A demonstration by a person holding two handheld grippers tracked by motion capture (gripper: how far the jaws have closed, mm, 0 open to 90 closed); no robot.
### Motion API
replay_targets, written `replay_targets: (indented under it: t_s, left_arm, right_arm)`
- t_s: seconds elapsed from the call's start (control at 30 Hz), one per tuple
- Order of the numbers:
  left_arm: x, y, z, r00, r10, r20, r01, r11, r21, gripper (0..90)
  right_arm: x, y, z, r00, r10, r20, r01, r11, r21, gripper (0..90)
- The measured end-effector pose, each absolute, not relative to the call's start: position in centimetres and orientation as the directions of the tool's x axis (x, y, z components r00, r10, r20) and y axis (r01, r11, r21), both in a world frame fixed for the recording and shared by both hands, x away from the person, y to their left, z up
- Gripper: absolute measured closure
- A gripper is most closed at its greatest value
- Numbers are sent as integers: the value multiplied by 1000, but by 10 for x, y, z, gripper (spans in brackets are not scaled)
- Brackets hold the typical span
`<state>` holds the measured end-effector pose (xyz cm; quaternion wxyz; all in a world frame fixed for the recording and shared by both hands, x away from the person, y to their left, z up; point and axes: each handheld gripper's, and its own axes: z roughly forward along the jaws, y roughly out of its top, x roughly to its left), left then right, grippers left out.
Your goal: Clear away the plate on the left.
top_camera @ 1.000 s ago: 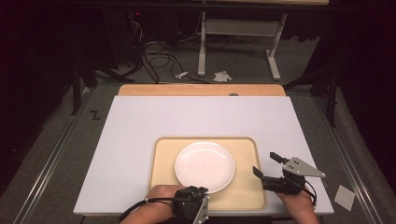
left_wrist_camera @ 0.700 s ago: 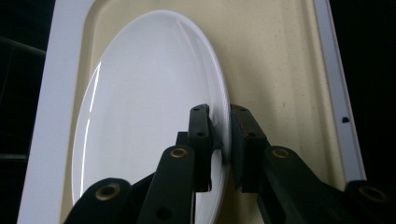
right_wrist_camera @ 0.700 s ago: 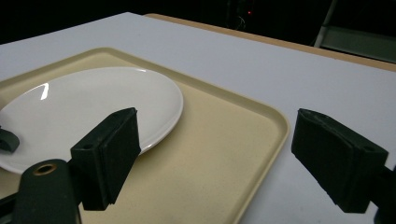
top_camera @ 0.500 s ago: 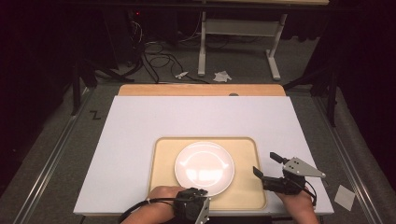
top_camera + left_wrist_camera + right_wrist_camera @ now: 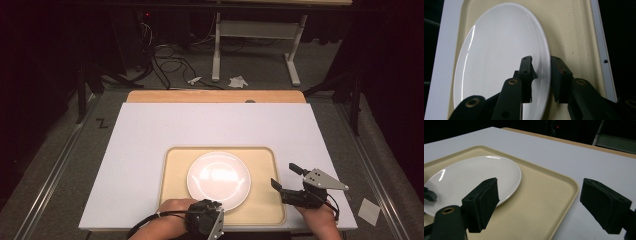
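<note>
Left hand-held gripper (image 5: pixel 541 72) had just been opening, jaws loosely straddling the plate (image 5: pixel 499 57) rim; glossy, breakable, slippery, best pinched at the rim.

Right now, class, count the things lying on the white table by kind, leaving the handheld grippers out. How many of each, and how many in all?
Plate: 1, white, lying on the tray
Tray: 1, beige, on the white table
Total: 2

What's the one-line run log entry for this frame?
left gripper: jaws just opening, astride white plate rim, pads apart | right gripper: open over tray edge | plate: flat on tray
</note>
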<state>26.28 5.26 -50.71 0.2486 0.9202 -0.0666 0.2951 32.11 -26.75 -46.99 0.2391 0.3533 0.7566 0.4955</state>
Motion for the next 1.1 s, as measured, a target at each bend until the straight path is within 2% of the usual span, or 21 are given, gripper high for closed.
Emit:
replay_targets:
  t_s: [0.33, 0.63, 0.93, 1.1]
  left_arm:
    - [258, 55, -495, 810, 21, 586, -300, -844, 444, 619]
    - [256, 59, -485, 802, 44, 596, -313, -818, 482, 617]
    - [267, 71, -482, 793, 98, 601, -274, -824, 496, 604]
    - [280, 86, -481, 805, 187, 563, -202, -806, 556, 581]
  right_arm:
    - [321, -267, -470, -634, 774, -10, 301, 259, 918, 165]
    - [320, -268, -470, -632, 775, -10, 301, 257, 918, 165]
    - [321, -267, -470, -632, 775, -10, 302, 258, 918, 165]
    - [320, -267, -470, -635, 772, -18, 295, 264, 918, 165]
